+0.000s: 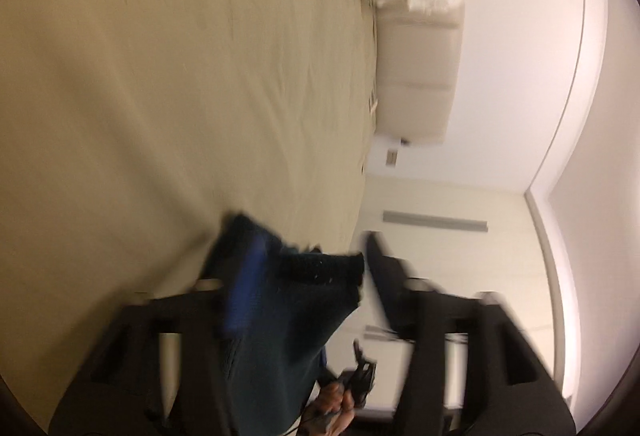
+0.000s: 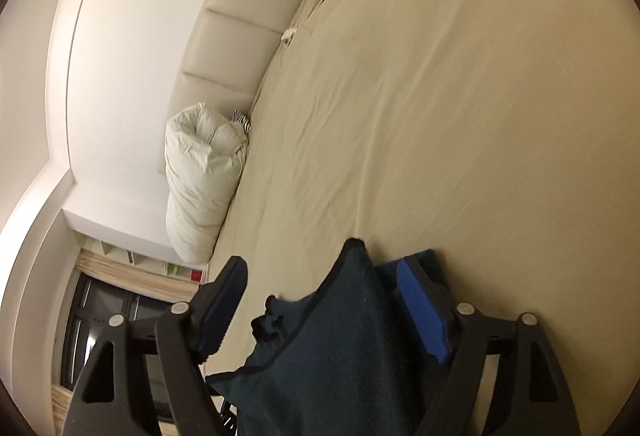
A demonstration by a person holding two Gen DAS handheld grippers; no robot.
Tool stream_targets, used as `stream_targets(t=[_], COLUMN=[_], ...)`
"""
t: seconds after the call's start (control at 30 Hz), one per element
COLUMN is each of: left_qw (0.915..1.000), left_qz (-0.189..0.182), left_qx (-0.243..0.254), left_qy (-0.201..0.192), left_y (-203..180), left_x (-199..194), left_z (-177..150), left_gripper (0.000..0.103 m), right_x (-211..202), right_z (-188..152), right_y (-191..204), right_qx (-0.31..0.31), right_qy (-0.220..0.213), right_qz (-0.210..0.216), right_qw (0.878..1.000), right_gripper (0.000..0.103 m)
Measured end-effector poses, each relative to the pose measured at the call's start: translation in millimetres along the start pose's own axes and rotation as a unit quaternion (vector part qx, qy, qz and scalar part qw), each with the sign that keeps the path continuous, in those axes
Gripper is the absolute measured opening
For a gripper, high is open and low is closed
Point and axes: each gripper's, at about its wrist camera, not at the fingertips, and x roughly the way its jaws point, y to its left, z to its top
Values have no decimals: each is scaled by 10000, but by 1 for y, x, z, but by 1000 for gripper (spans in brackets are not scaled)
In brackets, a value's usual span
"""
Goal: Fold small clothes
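Left wrist view shows your dark navy knitted garment (image 1: 280, 316) draped between the fingers of the left hand-held gripper (image 1: 304, 268), its ribbed edge bunched near the tips and the rest hanging down toward the camera. The jaws stand apart; the cloth seems to lie against the blue-padded finger (image 1: 244, 284) only, while the other finger stands clear of it, so I judge it loosely carried, not clamped. The picture is blurred, so contact is hard to read.

From the right wrist view, the same garment (image 2: 340, 356) lies between the fingers of the right hand-held gripper (image 2: 320, 276), one corner peaked up, one side reaching to the blue pad (image 2: 420, 312). Those jaws are apart too, with a clear gap on the other side, so nothing is pinched.

Both tools sit low over the near edge of the cream-sheeted bed (image 2: 440, 95), which suggests you are letting the garment down onto it to spread before folding. Farther off, a rolled white duvet (image 2: 200, 179) rests against the padded cream headboard (image 2: 232, 27), well apart from your work. Below the garment in the left wrist view, your hand (image 1: 336, 404) grips a dark handle.
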Motion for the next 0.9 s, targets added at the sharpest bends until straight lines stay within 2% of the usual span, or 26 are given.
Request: stream_targets(t=[0.03, 0.07, 0.13, 0.2, 0.33, 0.37, 0.43, 0.5, 0.6, 0.67, 0.73, 0.77, 0.8, 0.9], left_qw=[9996, 9990, 9955, 9878, 9548, 9461, 9345, 9313, 9342, 9305, 9263, 9235, 9188, 9067], left_qz=[103, 178, 441, 674, 1603, 1784, 2080, 2201, 2207, 2238, 2244, 2226, 2289, 2427], left_qx=[193, 371, 840, 1403, 2484, 2679, 2849, 2850, 2710, 2795, 2918, 2998, 3081, 3316], left_qy=[-199, -200, -67, 87, 318, 365, 477, 552, 714, 770, 801, 876, 921, 954], left_y=[-11, -19, -41, -61, -79, -78, -70, -57, -40, -40, -46, -48, -50, -44], left_x=[-10, -14, -17, -12, 11, 11, 10, 5, 4, 13, 31, 36, 41, 52], left_z=[3, 5, 1, -13, -53, -60, -70, -79, -83, -86, -80, -85, -92, -117], left_gripper=[73, 74, 74, 74, 74, 74, 74, 74, 74, 74, 66, 50, 41, 31], right_x=[-3, -4, -4, -3, -5, -7, -13, -22, -40, -55, -66, -73, -78, -93], right_z=[-3, -5, -12, -19, -42, -46, -54, -58, -65, -68, -69, -70, -70, -74], right_y=[4, 8, 22, 32, 62, 65, 67, 64, 54, 43, 34, 28, 23, 7], right_qx=[-106, -230, -564, -830, -1698, -1827, -2007, -2083, -2072, -1973, -1861, -1780, -1711, -1561], right_qy=[13, 28, 105, 231, 335, 339, 347, 356, 307, 224, 175, 161, 139, 133], right_qz=[-31, -59, -152, -147, -542, -634, -775, -859, -1063, -1143, -1224, -1255, -1267, -1280], right_qw=[9999, 9997, 9982, 9962, 9834, 9805, 9760, 9736, 9720, 9734, 9747, 9759, 9770, 9793], right_gripper=[81, 81, 81, 81, 81, 81, 81, 81, 81, 81, 81, 81, 81, 81])
